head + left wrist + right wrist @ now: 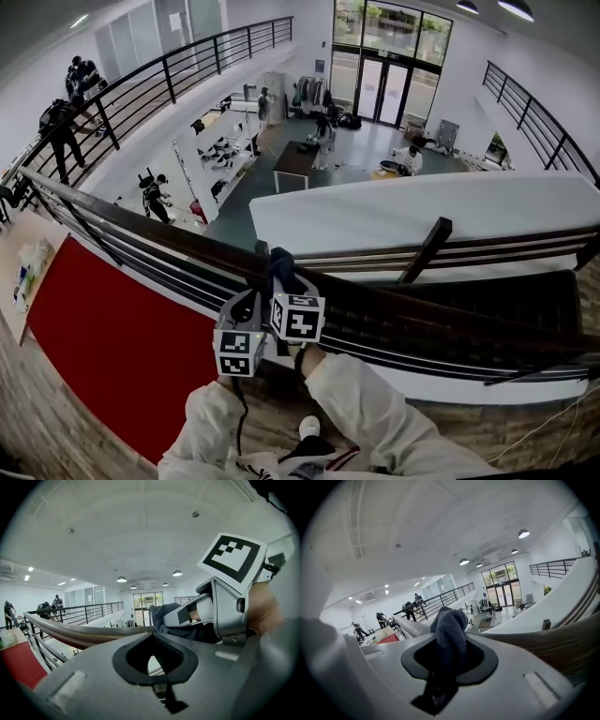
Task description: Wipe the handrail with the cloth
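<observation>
Cloth (pixel 449 630) clamped in right gripper (pixel 445 667) on handrail (pixel 543 648) (left gripper (pixel 154 667) closed, empty).

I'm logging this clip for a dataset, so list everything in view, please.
handrail: one, dark brown wood, running across in front of the person
cloth: one, dark blue-grey, bunched over the handrail
metal railings: several runs, black, along the upper walkways
red floor area: one, red, lower left below the handrail
glass doors: one set, dark-framed, far end of the hall
people: several, mostly dark clothes, on the left walkway and the floor below
ceiling lights: several, white, round
sleeves: two, white, bottom of the head view
left gripper: one, grey, jaws together, empty, beside the right gripper
right gripper: one, grey, clamped on the cloth
</observation>
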Action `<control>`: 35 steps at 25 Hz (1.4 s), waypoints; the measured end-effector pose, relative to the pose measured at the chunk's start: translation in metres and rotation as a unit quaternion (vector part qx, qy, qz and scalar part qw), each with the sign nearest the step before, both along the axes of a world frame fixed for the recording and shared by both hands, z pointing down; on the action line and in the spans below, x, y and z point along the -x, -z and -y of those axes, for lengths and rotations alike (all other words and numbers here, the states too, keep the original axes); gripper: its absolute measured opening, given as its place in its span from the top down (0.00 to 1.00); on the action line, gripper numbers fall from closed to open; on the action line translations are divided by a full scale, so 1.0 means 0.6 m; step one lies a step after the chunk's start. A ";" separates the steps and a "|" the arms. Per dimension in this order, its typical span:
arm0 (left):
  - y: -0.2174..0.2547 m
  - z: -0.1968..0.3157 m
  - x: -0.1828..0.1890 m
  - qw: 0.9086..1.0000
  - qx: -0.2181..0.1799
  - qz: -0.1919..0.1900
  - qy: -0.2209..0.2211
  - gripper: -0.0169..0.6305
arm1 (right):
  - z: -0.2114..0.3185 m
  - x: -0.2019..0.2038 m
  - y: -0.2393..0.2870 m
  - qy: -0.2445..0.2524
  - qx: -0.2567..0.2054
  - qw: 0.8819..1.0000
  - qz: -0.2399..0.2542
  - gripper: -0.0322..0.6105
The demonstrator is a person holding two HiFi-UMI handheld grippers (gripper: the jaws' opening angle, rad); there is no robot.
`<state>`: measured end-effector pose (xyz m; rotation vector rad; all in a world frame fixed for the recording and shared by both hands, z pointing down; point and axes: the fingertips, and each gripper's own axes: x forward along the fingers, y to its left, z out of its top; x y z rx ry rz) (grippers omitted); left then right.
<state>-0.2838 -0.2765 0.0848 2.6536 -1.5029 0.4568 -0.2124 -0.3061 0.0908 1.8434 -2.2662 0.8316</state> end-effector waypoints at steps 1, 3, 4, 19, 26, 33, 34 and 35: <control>-0.003 -0.006 -0.009 1.000 0.002 0.001 -0.004 0.97 | -0.005 -0.008 -0.001 -0.002 0.000 1.000 0.000 0.81; -0.005 -0.017 -0.027 1.000 0.002 0.006 -0.013 0.97 | -0.015 -0.022 -0.002 -0.004 0.000 1.000 0.001 0.81; -0.005 -0.022 -0.036 1.000 0.002 0.008 -0.017 0.97 | -0.020 -0.029 -0.002 -0.004 0.000 1.000 0.001 0.81; -0.016 -0.124 -0.224 0.998 0.024 0.004 -0.060 0.97 | -0.130 -0.201 -0.004 -0.024 0.003 1.000 0.001 0.81; -0.014 -0.177 -0.310 0.997 0.029 0.004 -0.078 0.97 | -0.177 -0.290 0.004 -0.037 0.004 0.999 0.005 0.81; -0.017 -0.225 -0.410 0.994 0.036 0.002 -0.104 0.97 | -0.230 -0.388 -0.001 -0.054 -0.001 0.999 0.009 0.81; -0.019 -0.231 -0.426 0.993 0.038 0.001 -0.108 0.97 | -0.236 -0.404 -0.002 -0.056 -0.002 0.998 0.010 0.81; -0.020 -0.237 -0.441 0.993 0.041 -0.001 -0.113 0.97 | -0.241 -0.418 -0.003 -0.059 -0.002 0.998 0.012 0.81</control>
